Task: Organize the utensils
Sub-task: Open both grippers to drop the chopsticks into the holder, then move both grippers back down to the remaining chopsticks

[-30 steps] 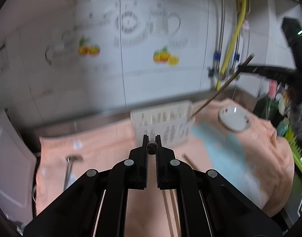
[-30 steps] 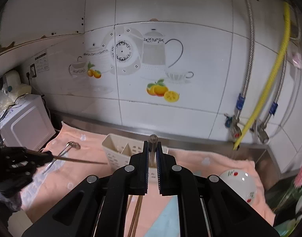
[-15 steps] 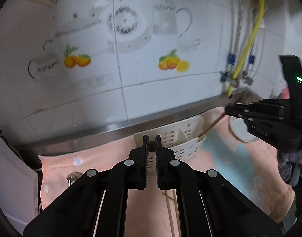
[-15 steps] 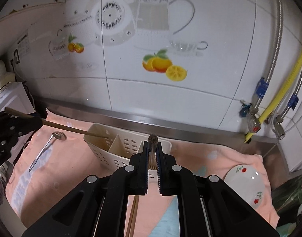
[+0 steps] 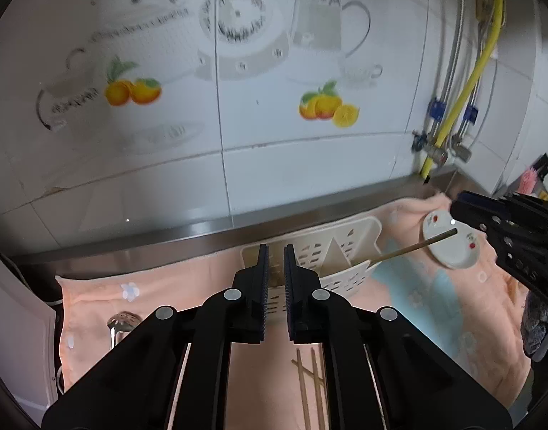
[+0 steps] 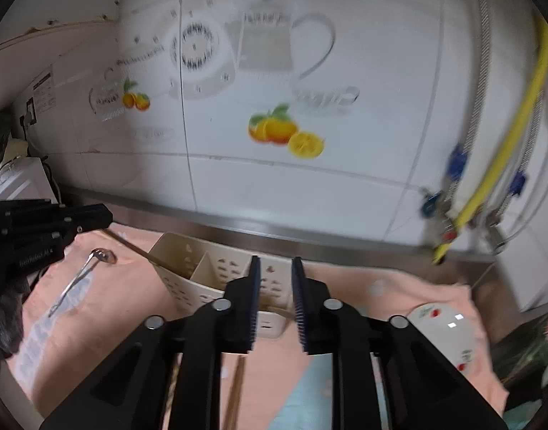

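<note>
A cream slotted utensil basket (image 5: 349, 247) (image 6: 202, 276) stands on the pink towel by the wall. My left gripper (image 5: 275, 251) (image 6: 107, 215) hovers at the basket's left end, its jaws opening by a narrow gap with nothing showing between them. A chopstick (image 6: 130, 247) slants from just under its tip into the left compartment. My right gripper (image 6: 275, 263) (image 5: 456, 208) is over the right end, jaws opening with nothing between them. A second chopstick (image 5: 410, 247) leans out of the right compartment just below its tips.
A metal spoon (image 5: 123, 322) (image 6: 80, 276) lies on the towel (image 5: 435, 304) left of the basket. A pair of chopsticks (image 5: 309, 387) (image 6: 236, 387) lies near the front. A small white dish (image 5: 449, 247) (image 6: 442, 333) sits at the right. Pipes (image 6: 489, 186) run down the tiled wall.
Both grippers brought their chopsticks down into the basket. The chopstick ends no longer show between either pair of jaws, and the right jaws have spread apart.
</note>
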The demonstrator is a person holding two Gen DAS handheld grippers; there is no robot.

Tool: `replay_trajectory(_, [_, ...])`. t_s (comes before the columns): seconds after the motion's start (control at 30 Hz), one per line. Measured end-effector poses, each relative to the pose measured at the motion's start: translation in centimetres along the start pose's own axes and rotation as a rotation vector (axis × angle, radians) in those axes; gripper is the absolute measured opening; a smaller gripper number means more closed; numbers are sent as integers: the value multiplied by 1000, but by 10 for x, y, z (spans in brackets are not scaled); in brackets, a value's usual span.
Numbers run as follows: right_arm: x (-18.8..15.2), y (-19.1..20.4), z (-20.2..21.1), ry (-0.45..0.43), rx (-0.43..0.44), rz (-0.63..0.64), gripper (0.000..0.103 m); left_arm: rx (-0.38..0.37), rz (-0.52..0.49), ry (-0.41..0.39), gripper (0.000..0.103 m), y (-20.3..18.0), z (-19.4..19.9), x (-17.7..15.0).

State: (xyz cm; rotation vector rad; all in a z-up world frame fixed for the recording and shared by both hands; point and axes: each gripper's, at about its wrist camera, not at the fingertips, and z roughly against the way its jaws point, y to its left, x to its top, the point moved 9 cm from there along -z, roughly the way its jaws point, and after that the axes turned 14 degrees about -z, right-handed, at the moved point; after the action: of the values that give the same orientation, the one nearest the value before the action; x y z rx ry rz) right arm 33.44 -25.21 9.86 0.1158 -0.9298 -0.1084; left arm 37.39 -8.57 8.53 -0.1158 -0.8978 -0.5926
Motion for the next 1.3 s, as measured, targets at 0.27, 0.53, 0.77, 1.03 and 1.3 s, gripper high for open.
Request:
replay_trajectory(0.27, [-58, -3, 57, -37, 31, 28, 26, 19, -13, -75, 19, -17, 54, -21])
replay_trajectory(0.53, [-192, -10, 42, 142, 39, 3, 25, -30, -5, -2, 19, -44, 59, -112])
replay_trajectory(0.77, [-278, -9, 22, 246, 3, -25, 23, -72, 49, 111, 19, -61, 37, -197])
replay_trajectory(1.03, [-311, -10, 7, 297, -24, -57, 19, -94, 89, 208, 20, -74, 16, -258])
replay_trajectory(1.3, [-318, -12, 1, 318, -19, -81, 12, -117, 99, 244, 23, -86, 6, -278])
